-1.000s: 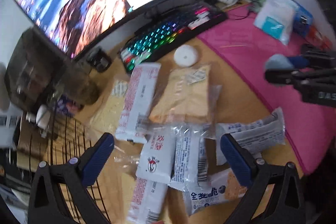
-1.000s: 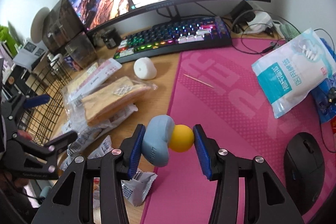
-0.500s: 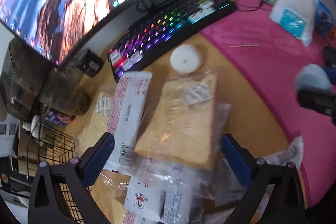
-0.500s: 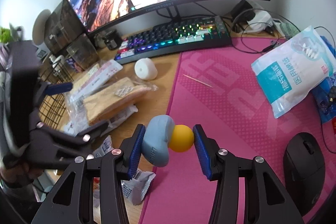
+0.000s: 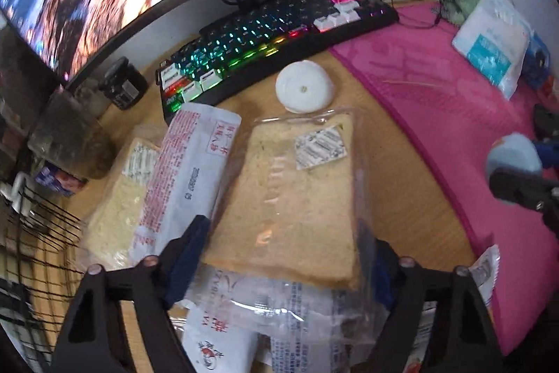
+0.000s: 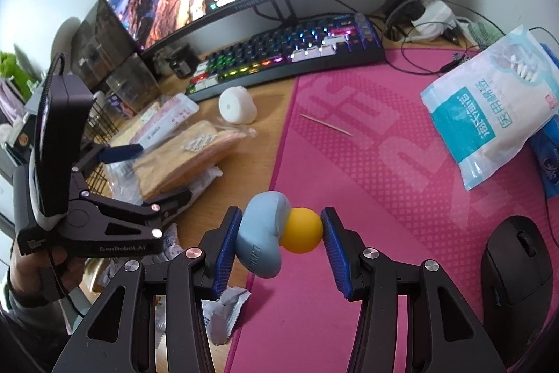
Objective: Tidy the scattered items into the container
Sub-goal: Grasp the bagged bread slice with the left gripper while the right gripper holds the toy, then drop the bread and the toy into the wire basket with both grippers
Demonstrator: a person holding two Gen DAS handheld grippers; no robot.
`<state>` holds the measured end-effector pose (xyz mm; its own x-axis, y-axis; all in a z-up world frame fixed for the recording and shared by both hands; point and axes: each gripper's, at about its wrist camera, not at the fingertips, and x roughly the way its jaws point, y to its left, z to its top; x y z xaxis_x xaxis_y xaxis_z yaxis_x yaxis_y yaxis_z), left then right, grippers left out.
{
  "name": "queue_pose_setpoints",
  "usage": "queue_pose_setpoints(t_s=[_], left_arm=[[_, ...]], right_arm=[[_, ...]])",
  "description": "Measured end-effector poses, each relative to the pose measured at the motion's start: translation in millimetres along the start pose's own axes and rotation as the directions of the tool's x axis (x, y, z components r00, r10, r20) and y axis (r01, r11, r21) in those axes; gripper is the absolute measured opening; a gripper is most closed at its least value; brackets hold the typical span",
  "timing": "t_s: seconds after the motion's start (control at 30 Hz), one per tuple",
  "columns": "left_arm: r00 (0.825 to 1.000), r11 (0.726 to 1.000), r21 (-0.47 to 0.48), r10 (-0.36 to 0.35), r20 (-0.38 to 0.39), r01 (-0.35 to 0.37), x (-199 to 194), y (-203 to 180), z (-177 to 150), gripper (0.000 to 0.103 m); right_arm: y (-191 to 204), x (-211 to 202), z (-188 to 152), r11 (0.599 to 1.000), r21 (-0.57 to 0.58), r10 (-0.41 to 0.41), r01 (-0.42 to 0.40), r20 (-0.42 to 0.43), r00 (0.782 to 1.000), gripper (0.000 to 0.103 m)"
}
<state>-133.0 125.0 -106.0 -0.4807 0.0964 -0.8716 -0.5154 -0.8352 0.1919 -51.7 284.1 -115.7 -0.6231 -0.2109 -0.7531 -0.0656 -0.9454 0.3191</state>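
Note:
A bagged bread slice [image 5: 293, 198] lies on the wooden desk on top of other snack packets. My left gripper [image 5: 283, 254] straddles its near end. The jaws are closing, and both pads touch the bag's sides. The right wrist view shows that gripper [image 6: 146, 173] at the left, around the same bread [image 6: 188, 156]. My right gripper [image 6: 279, 233] hovers over the pink mat [image 6: 384, 180], shut on a light-blue and yellow toy [image 6: 269, 233]. A black wire basket [image 5: 35, 233] stands at the far left.
A long white-and-red packet [image 5: 188, 170] and a pale bagged slice [image 5: 115, 208] lie left of the bread, with white packets [image 5: 279, 313] under it. Behind are a white round object [image 5: 304, 86], a lit keyboard [image 5: 272, 37] and a monitor. A mouse [image 6: 517, 261] and a white-teal bag [image 6: 489, 114] sit on the mat.
My left gripper came down and forward over the packets to the bread slice, and its jaws narrowed around it. The right gripper held still with the toy.

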Motion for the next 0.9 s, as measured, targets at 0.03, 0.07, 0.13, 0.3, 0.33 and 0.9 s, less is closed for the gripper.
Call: queue_pose_setpoints(t_s=[0.03,0.07,0.13,0.3,0.33,0.9], left_arm=[[1.0,1.0,-0.014,-0.019,0.0,0.019,0,2,-1,0.079],[1.0,0.999,-0.02,-0.028,0.003,0.028,-1,3,-1,0.078],[0.999,0.998,-0.031,-0.045,0.009,0.045,-4,5,-2,0.075],[0.995,0.992,-0.072,-0.097,0.029,0.099,-15,14,-2,0.071],[0.994,0.992,-0.076,-0.101,0.038,0.104,-19,15,-2,0.071],[0.949,0.973,-0.21,-0.022,0.315,0.092,-161,107,-39,0.067]], right_arm=[[0,0,0,1.0,0.0,-0.001,0.001,-0.001,1.0,0.049],[1,1,0,1.0,0.0,-0.003,0.003,-0.002,1.0,0.049],[1,2,0,1.0,0.0,-0.005,0.005,-0.002,1.0,0.049],[4,2,1,1.0,-0.004,-0.003,0.003,-0.002,1.0,0.049],[6,1,1,1.0,-0.008,-0.002,0.002,0.002,1.0,0.049],[117,-34,32,0.978,-0.204,0.056,-0.034,0.101,0.993,0.049]])
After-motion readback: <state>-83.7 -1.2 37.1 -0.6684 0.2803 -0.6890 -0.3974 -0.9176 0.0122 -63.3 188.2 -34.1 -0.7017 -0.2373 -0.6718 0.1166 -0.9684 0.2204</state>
